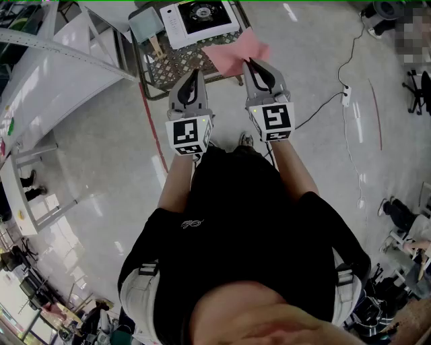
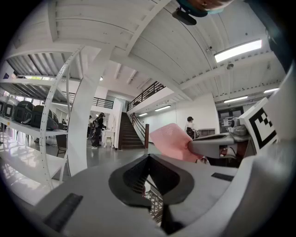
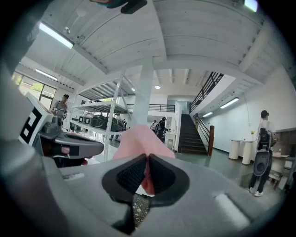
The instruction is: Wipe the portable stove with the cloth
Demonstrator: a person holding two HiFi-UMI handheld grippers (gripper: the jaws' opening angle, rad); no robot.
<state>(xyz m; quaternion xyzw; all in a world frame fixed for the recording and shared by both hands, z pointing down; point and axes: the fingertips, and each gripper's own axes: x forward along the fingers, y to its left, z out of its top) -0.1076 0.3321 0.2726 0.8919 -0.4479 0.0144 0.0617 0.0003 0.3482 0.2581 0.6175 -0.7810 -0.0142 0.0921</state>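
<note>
The portable stove point(image 1: 202, 17), white with a black burner, sits on a mesh table point(image 1: 176, 65) at the top of the head view. Both grippers are held up in front of the person, short of the table. My right gripper point(image 1: 254, 65) is shut on a pink cloth point(image 1: 237, 52), which fans out past its tips toward the stove. In the right gripper view the cloth point(image 3: 138, 139) is pinched between the pads of the right gripper point(image 3: 147, 161). My left gripper point(image 1: 194, 73) is shut and holds nothing. The left gripper view shows the cloth point(image 2: 169, 139) to the right of the left gripper point(image 2: 148, 159).
A white shelving frame point(image 1: 60, 67) stands to the left of the table. A cable with a power strip point(image 1: 346, 94) lies on the floor at the right. The gripper views show a staircase point(image 3: 194, 134) and people far off in the hall.
</note>
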